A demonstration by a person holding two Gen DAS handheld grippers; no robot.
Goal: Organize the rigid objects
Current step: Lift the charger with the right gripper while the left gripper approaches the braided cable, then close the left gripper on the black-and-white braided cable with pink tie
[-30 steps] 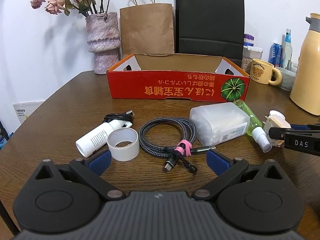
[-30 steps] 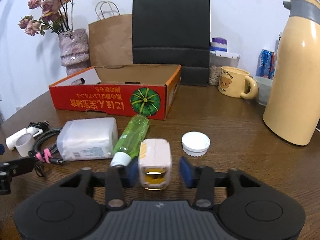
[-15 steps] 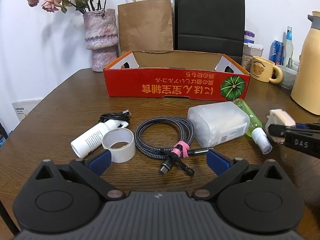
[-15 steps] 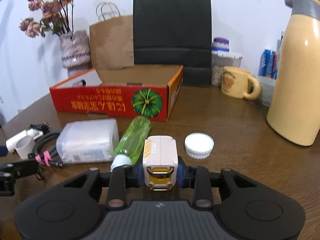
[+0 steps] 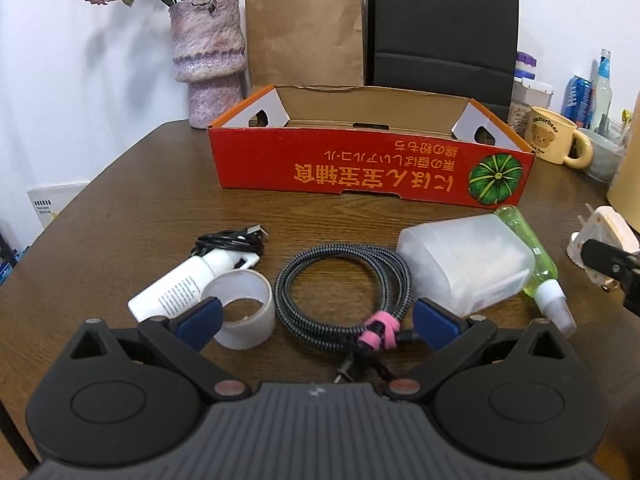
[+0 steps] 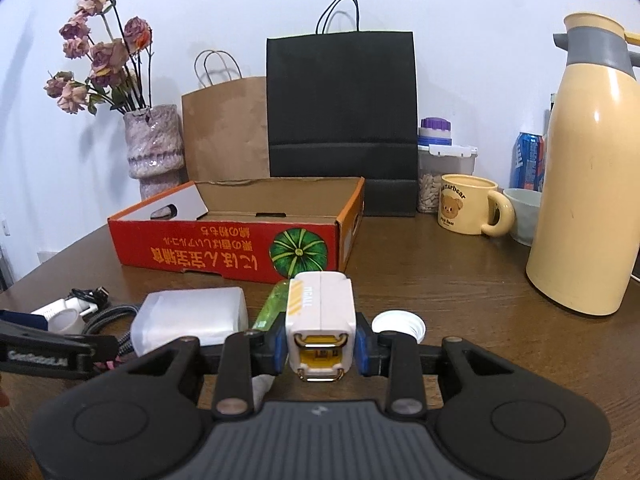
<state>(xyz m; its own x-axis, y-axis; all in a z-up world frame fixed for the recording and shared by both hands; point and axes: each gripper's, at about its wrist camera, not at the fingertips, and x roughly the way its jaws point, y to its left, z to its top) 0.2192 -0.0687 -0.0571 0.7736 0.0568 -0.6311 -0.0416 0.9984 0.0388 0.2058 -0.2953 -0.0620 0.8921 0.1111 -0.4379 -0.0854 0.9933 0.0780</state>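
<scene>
My right gripper (image 6: 320,350) is shut on a white and yellow charger block (image 6: 320,320), held above the table in front of the red cardboard box (image 6: 224,256). The same block (image 5: 604,236) shows at the right edge of the left wrist view. My left gripper (image 5: 316,318) is open above the braided cable coil (image 5: 344,280) with its pink tie. Its left fingertip (image 5: 200,316) overlaps the tape roll (image 5: 244,312). Beside these lie a white spray bottle (image 5: 180,288), a frosted plastic case (image 5: 468,264) and a green spray bottle (image 5: 532,256).
The box (image 5: 368,168) is open and looks empty inside. A white lid (image 6: 398,324) lies on the table right of the block. A cream thermos (image 6: 588,184), a bear mug (image 6: 468,210), a bowl (image 6: 522,214), paper bags (image 6: 340,120) and a vase (image 6: 154,148) line the back.
The right gripper closed on the charger block and lifted it off the table, tilting up. The left gripper moved forward over the cable and tape roll, still open.
</scene>
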